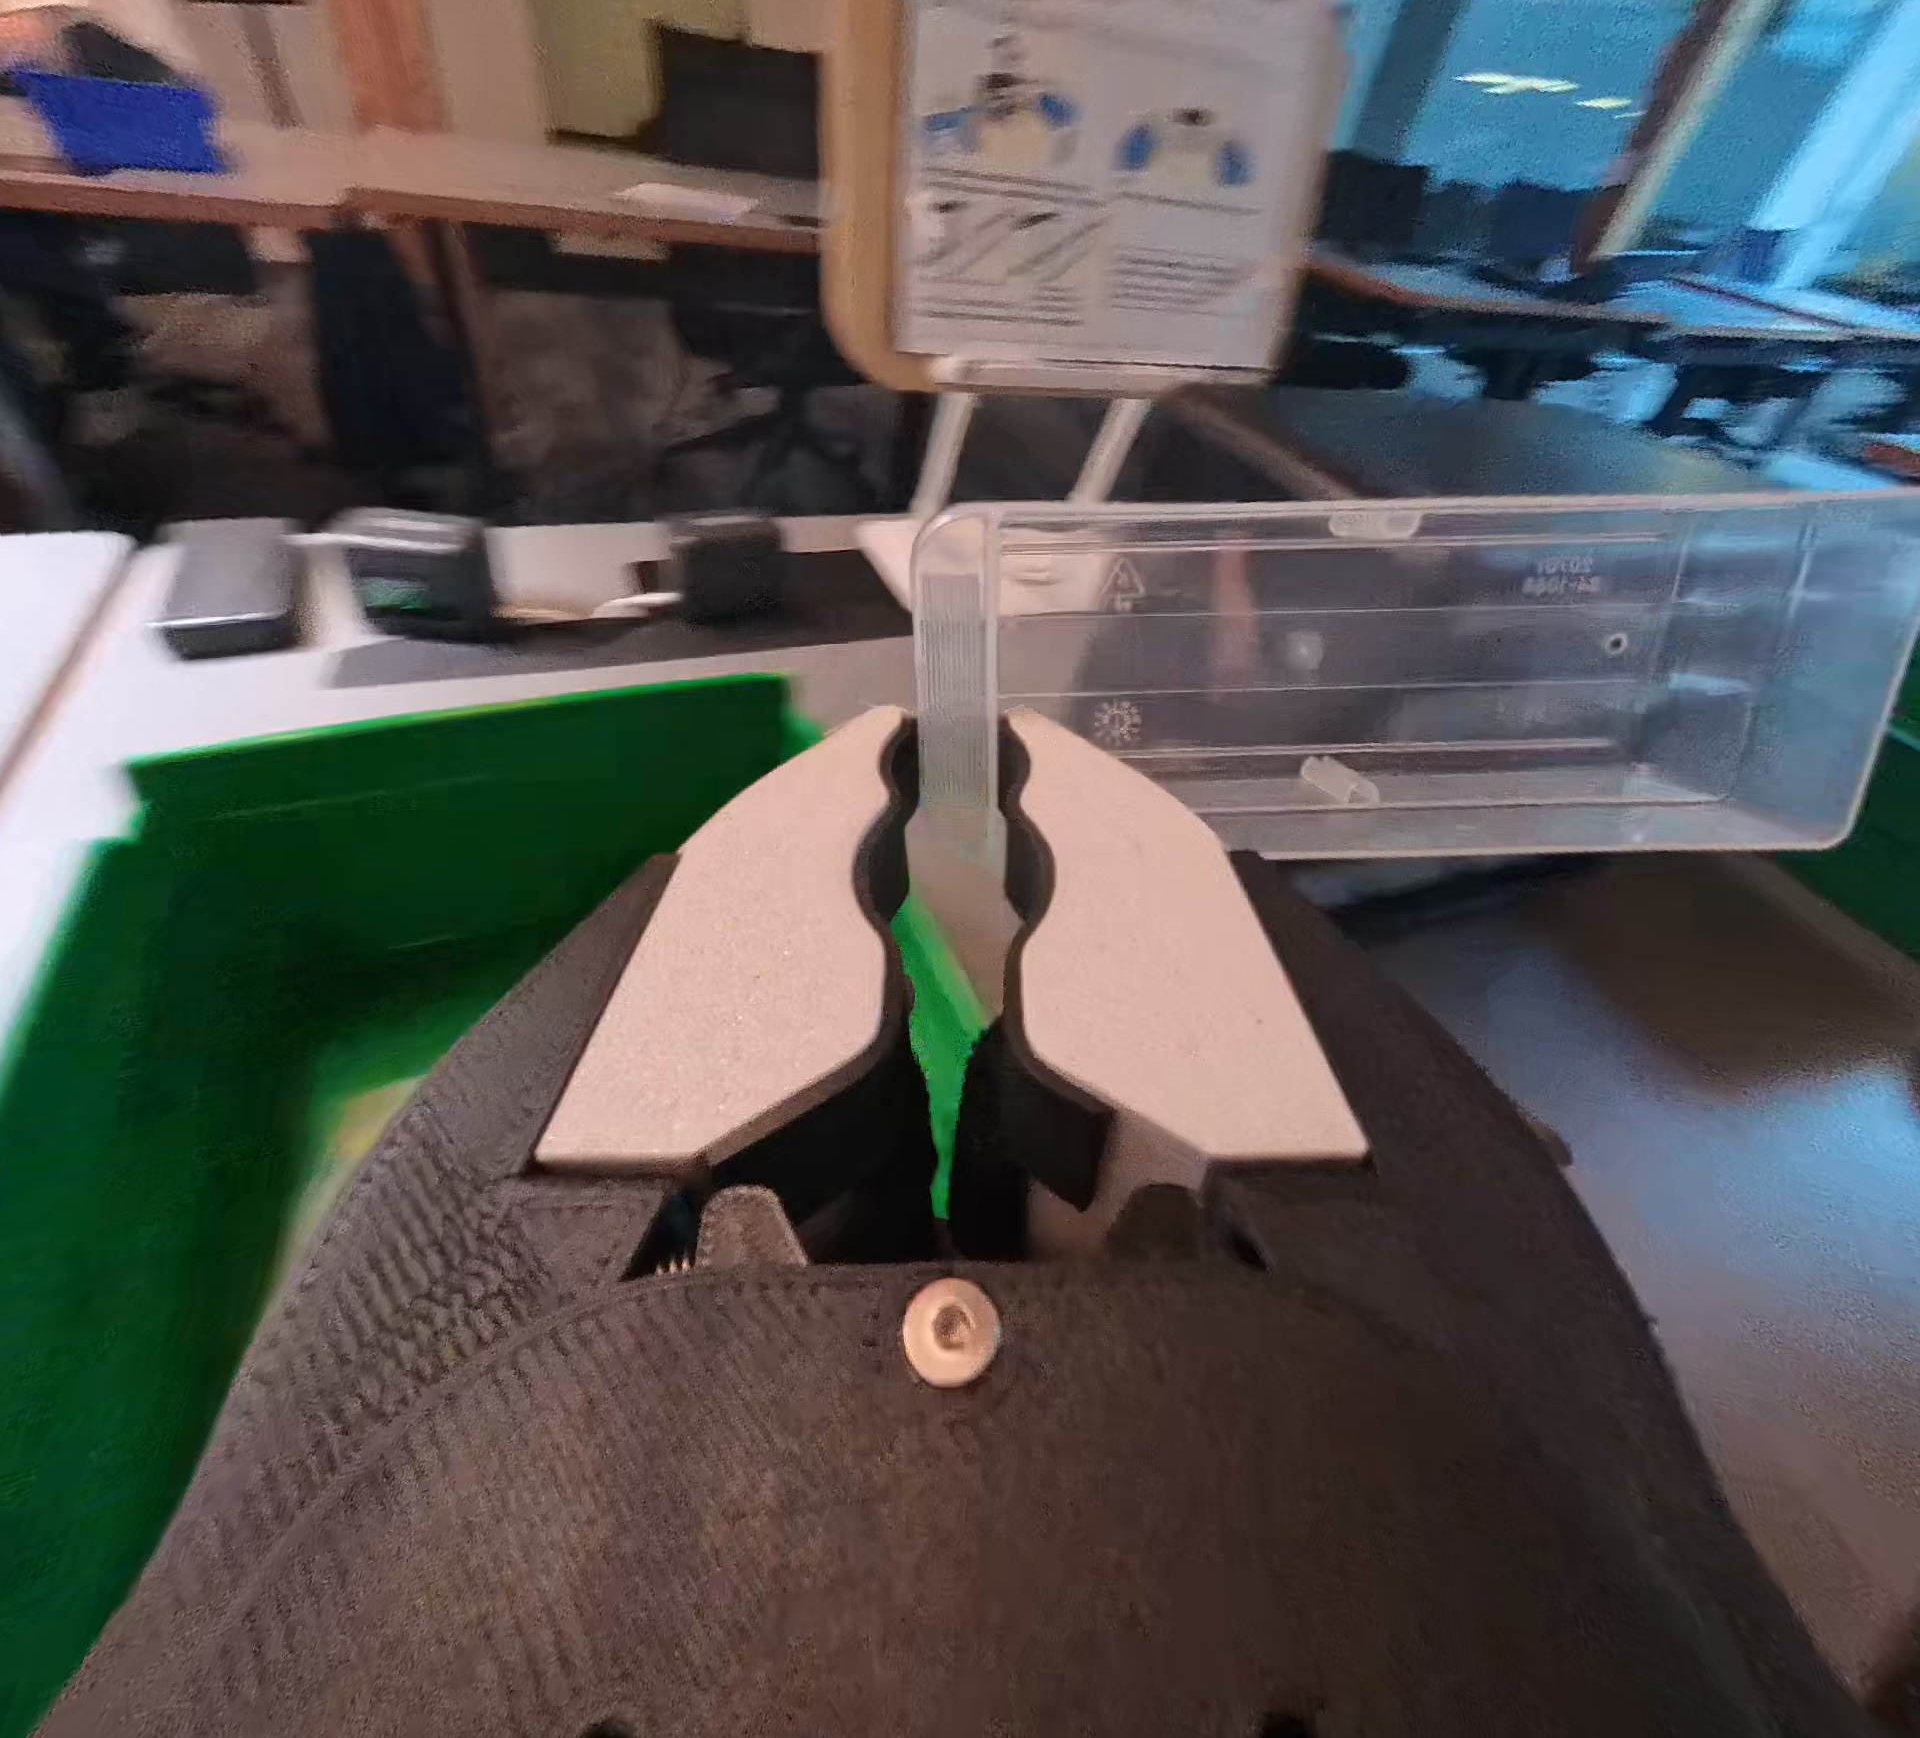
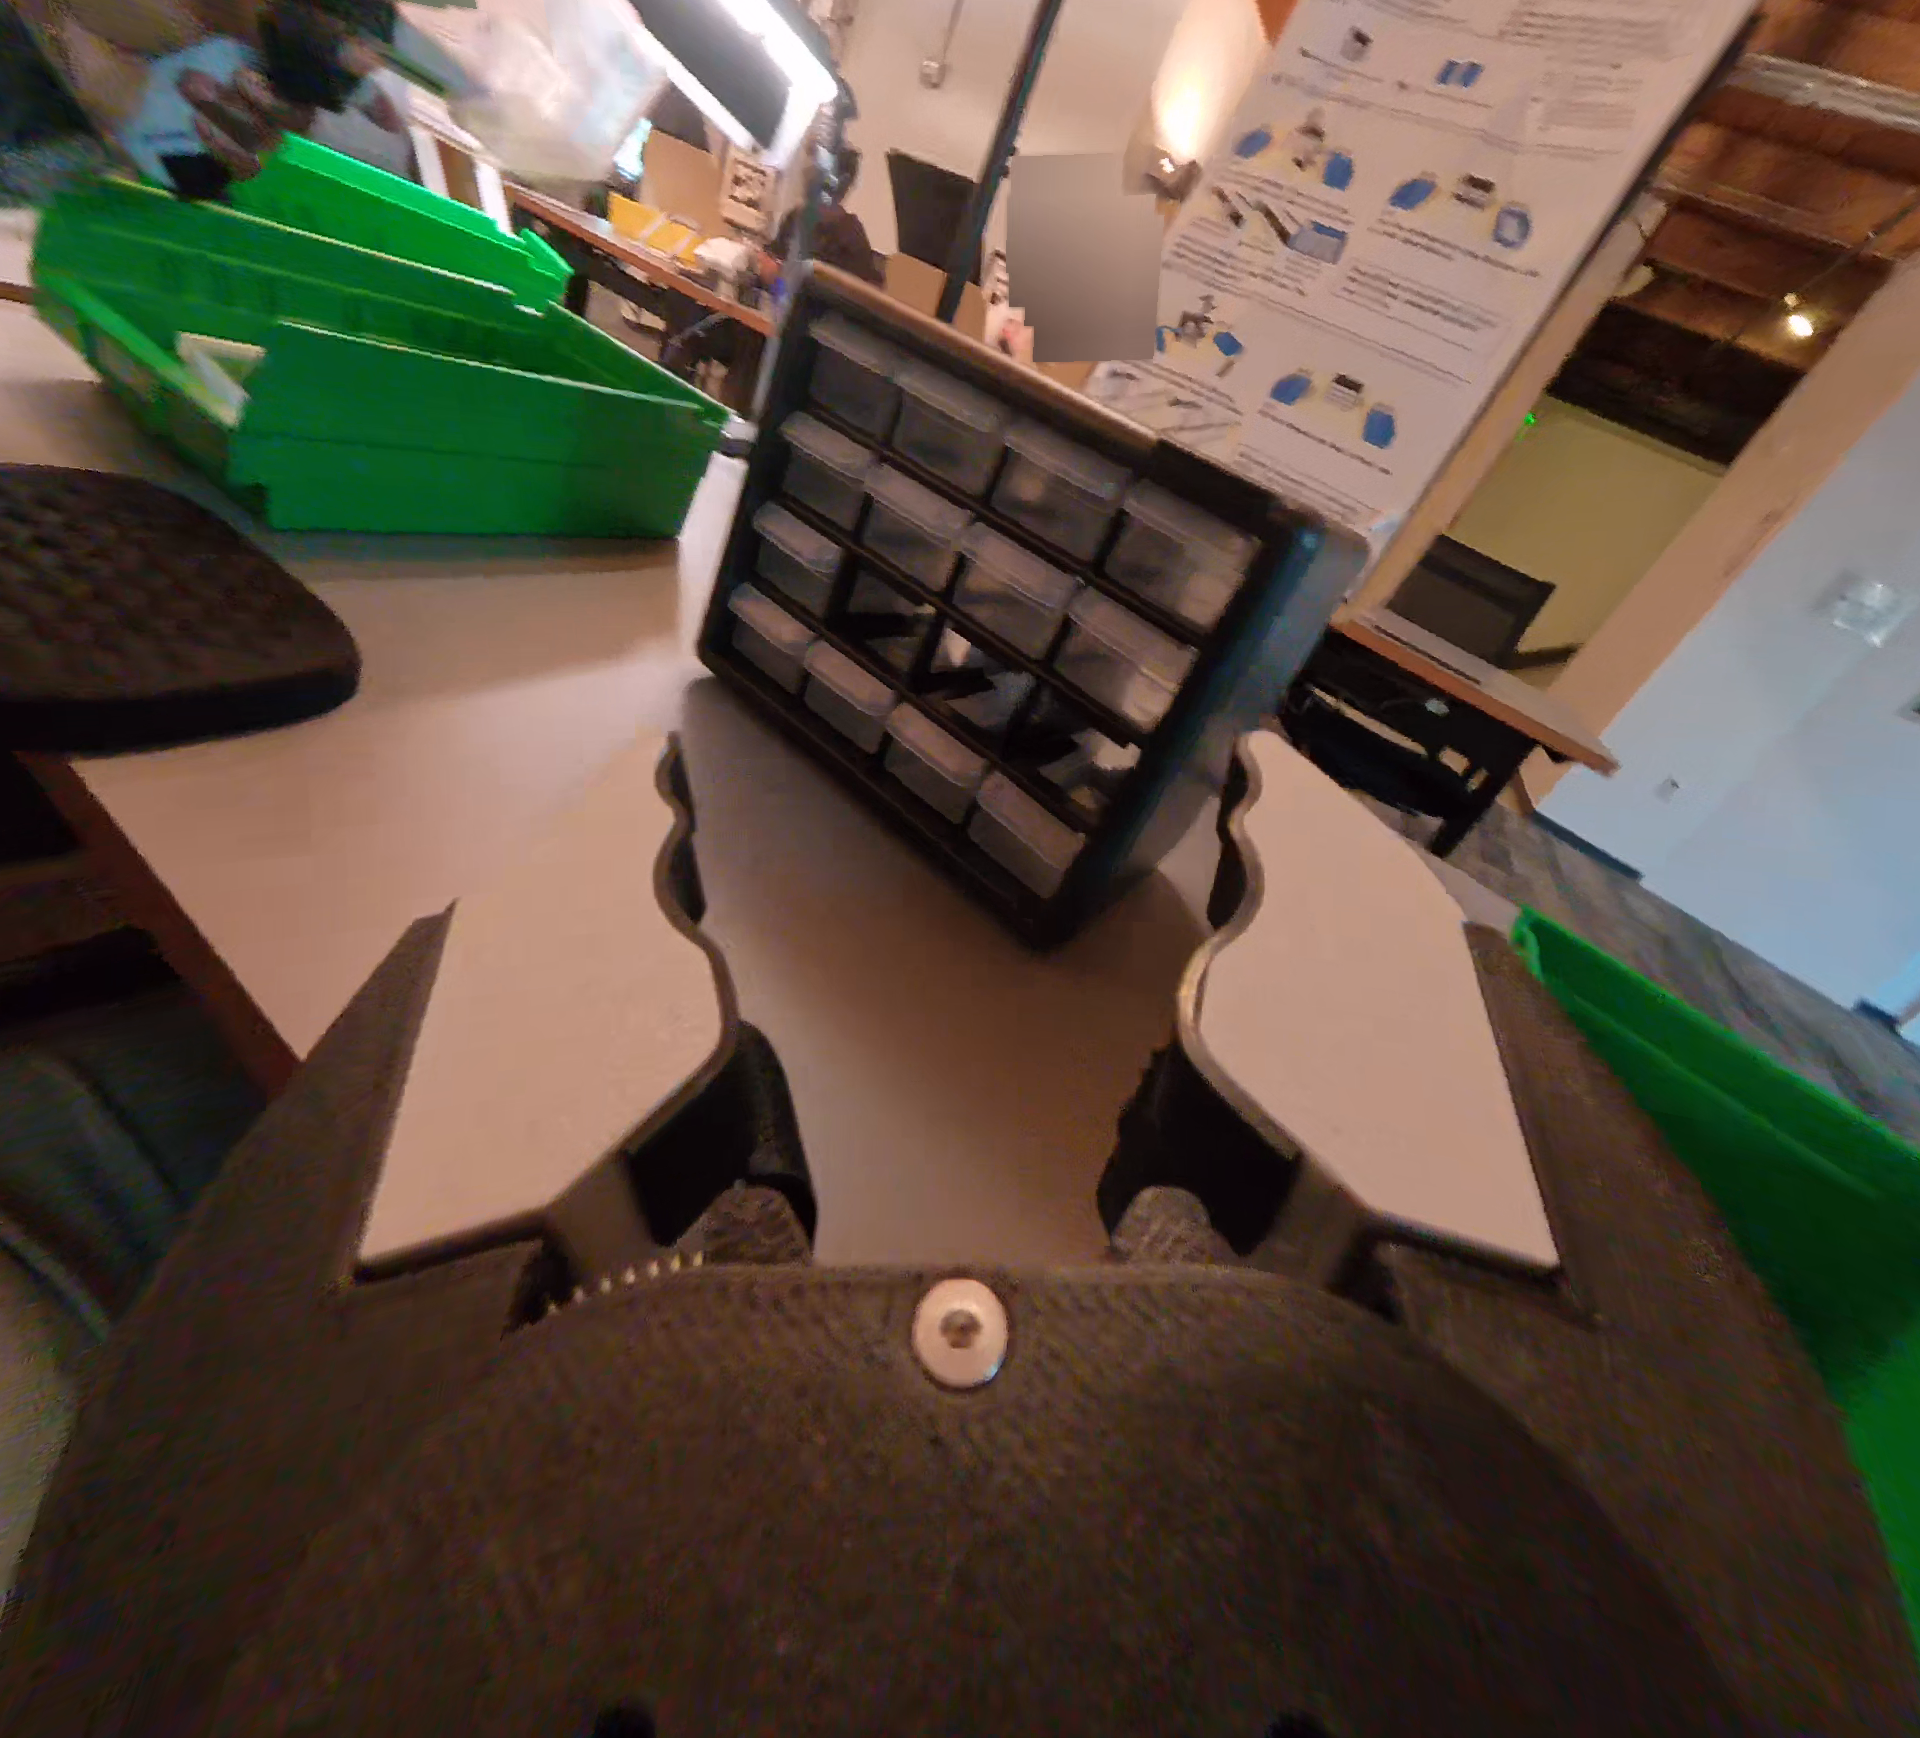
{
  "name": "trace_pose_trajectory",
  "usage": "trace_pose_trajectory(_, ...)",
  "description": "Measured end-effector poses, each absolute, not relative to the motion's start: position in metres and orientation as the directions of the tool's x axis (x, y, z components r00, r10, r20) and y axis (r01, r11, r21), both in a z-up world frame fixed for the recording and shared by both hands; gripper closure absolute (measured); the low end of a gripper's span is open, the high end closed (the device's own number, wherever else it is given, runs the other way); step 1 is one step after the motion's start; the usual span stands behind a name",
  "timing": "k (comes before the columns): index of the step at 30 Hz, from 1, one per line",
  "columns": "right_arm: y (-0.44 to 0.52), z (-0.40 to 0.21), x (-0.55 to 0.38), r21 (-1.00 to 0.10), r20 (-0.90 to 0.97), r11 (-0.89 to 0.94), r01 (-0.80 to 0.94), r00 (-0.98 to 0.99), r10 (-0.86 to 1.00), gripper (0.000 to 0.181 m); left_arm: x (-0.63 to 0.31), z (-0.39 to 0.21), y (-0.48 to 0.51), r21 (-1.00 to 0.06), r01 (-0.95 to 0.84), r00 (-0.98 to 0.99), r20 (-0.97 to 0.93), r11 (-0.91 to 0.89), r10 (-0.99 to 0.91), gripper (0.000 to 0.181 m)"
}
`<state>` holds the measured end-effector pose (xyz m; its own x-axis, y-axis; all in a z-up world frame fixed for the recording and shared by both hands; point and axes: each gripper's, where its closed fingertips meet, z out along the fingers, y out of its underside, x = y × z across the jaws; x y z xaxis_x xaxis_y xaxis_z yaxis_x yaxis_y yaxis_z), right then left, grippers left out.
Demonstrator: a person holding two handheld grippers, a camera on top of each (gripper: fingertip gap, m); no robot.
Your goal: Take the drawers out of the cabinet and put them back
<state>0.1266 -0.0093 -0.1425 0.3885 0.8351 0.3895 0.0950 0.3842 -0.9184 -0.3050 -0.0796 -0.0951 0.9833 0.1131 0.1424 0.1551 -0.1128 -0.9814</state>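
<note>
On the grey bench (image 2: 499,722) a black multi-drawer plastic cabinet (image 2: 997,639) is seen with slots vacant. A clear, rigid, seemingly light plastic drawer (image 1: 1455,680) is held by its ribbed front tab in the closed left tongs (image 1: 958,815), judged the right grip point though slippery; the right tongs (image 2: 956,857) are spread wide, empty.

Spread fingers (image 2: 1330,1013) — cabinet (image 2: 997,628) just ahead

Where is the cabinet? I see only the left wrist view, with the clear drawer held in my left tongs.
Observer: The cabinet stands on the table, straight ahead of the right tongs.
Operator: Are the right tongs free?
Observer: Yes, they are open and hold nothing.
Operator: Is there a place for my drawer?
Observer: Yes, some slots in the third row from the top are empty.
</note>
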Motion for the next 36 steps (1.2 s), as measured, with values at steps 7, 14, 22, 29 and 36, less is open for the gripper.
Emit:
trace_pose_trajectory(7,-0.051,-0.139,0.083,-0.843,0.511,0.538,-0.011,0.298,0.806,0.069,-0.116,-0.147,-0.054,-0.974,0.074,0.954,0.132,-0.216,-0.269,0.168)
trace_pose_trajectory(14,-0.063,-0.167,0.059,-0.621,0.776,0.769,0.148,0.250,0.579,0.074,-0.038,-0.193,-0.030,-0.942,0.045,0.909,0.177,-0.333,-0.377,0.167)
trace_pose_trajectory(22,-0.069,-0.158,0.065,-0.601,0.778,0.794,0.086,0.289,0.558,0.110,-0.012,-0.186,-0.040,-0.963,0.017,0.857,0.152,-0.269,-0.492,0.166)
trace_pose_trajectory(29,-0.045,-0.111,0.104,-0.787,-0.348,-0.415,-0.456,-0.228,0.909,0.109,0.010,-0.098,-0.104,-0.827,-0.071,0.759,-0.408,0.558,-0.508,0.100)
trace_pose_trajectory(36,-0.035,-0.139,0.084,-0.578,-0.683,-0.804,-0.142,-0.455,0.572,0.108,0.033,-0.113,-0.079,-0.624,-0.497,0.536,-0.768,0.604,-0.352,0.096)
